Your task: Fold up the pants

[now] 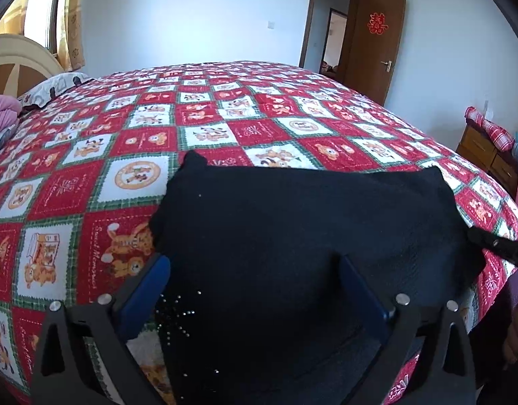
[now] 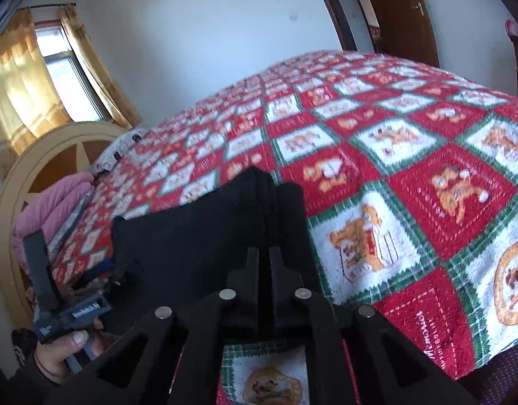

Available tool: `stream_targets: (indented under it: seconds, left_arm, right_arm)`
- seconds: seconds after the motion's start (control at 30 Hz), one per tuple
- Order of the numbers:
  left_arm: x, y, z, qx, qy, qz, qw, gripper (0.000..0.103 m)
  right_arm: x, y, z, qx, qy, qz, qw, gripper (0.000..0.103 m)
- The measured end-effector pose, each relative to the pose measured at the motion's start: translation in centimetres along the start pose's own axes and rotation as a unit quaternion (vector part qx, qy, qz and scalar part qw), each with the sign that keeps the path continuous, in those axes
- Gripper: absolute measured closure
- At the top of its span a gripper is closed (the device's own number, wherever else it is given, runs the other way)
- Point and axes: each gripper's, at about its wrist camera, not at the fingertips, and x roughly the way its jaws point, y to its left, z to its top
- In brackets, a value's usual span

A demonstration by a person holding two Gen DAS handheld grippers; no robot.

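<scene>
Lying near the front edge of the bed (image 1: 225, 108), the black pants (image 1: 309, 222) sit partly folded on the checked quilt, one end draped over that edge. The right gripper (image 2: 264, 233) has its fingers pressed together on a bunched corner of the cloth; the left gripper (image 1: 252, 270) has its fingers spread wide, straddling the fabric without holding it. With only one side pinched, a pull could drag the layers askew (the cloth looks thick and limp) or tip the pile off the edge.
</scene>
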Motion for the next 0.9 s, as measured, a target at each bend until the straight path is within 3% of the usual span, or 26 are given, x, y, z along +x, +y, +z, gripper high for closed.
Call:
stream_targets:
  seconds: [0.17,0.4,0.7,0.77,0.87,0.9]
  left_arm:
    - [0.0,-0.4,0.0,0.009,0.002,-0.008,0.9999,0.000]
    - [0.3,0.4,-0.4,-0.002,0.009,-0.013,0.9999,0.000]
    - [0.8,0.0,-0.7,0.005,0.011,-0.010,0.9999,0.000]
    - [0.7,0.2,-0.7,0.000,0.012,-0.012,0.9999,0.000]
    - [0.6,0.6,-0.6,-0.010,0.012,-0.017,0.9997,0.000]
    - [0.6,0.6,-0.6,-0.010,0.012,-0.017,0.9997,0.000]
  right_arm:
    - [0.9,-1.7,-0.6,0.026,0.036,-0.008,0.999,0.098]
    - [-0.1,-1.9,-0.9,0.022,0.021,-0.018,0.999,0.098]
    - [1.2,-2.6,-0.7,0.021,0.041,-0.026,0.999,0.094]
    - [0.7,-2.5,-0.5,0.024,0.029,-0.027,0.999,0.083]
    - [-1.3,-1.1,0.3,-0.003,-0.024,-0.070,0.997,0.068]
    - [-2.0,-0.3,0.6,-0.021,-0.047,-0.082,0.995,0.056]
